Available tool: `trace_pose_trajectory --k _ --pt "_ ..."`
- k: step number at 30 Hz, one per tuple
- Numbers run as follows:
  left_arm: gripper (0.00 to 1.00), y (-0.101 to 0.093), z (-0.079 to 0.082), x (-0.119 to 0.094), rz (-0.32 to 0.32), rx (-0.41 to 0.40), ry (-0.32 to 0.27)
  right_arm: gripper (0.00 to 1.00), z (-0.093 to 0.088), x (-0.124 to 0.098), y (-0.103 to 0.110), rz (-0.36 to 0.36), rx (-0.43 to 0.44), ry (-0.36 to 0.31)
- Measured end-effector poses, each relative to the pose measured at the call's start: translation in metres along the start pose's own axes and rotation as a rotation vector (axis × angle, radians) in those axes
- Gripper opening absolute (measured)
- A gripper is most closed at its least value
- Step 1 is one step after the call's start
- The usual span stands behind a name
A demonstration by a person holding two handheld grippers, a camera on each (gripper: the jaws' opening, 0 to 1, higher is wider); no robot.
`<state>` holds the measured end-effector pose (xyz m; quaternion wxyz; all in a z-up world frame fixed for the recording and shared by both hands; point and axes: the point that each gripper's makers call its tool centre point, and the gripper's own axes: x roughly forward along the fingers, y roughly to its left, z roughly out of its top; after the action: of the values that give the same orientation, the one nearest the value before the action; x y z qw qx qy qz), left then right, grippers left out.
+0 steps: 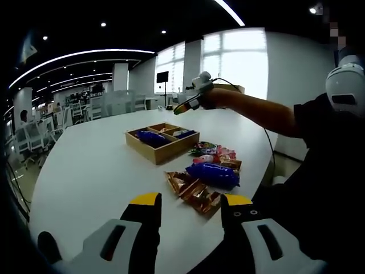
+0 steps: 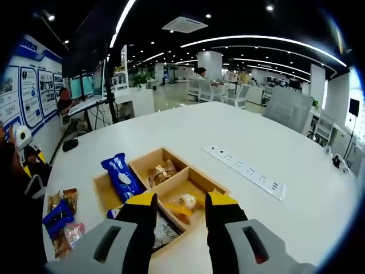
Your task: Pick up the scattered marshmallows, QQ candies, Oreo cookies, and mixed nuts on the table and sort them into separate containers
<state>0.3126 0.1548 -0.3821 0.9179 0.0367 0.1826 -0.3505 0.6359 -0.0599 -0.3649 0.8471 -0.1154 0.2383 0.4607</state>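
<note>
Over the compartmented wooden tray (image 2: 194,181), right gripper (image 2: 179,201) spread, empty; blue Oreo packet (image 2: 121,177) at 10 o'clock. Left gripper (image 1: 189,202) spread above white surface (image 1: 91,171), brown nut packets (image 1: 194,191) at 12.

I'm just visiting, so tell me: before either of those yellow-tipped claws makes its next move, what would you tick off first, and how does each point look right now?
1. Left gripper open and holding nothing: ok.
2. Loose packets to pick remain on the table, such as the blue packet and brown packets: ok.
3. Left gripper close enough to grab: not ok, it is short of the pile.
4. Wooden tray has room: ok, its sections are only partly full.
5. Right gripper empty above the tray: ok, nothing sits between its jaws.
6. Which sweet belongs in which section: cannot tell.
</note>
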Motion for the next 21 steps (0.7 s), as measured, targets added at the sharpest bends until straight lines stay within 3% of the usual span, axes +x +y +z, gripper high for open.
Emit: trace_pose_trajectory --k 15,21 --pt "0.46 -0.011 0.008 0.007 -0.018 0.029 0.007 0.31 -0.003 -0.031 0.007 0.013 -0.002 -0.036" --pt "0.46 -0.015 0.009 0.008 -0.025 0.037 0.008 0.32 -0.012 -0.043 0.005 0.011 -0.005 -0.031"
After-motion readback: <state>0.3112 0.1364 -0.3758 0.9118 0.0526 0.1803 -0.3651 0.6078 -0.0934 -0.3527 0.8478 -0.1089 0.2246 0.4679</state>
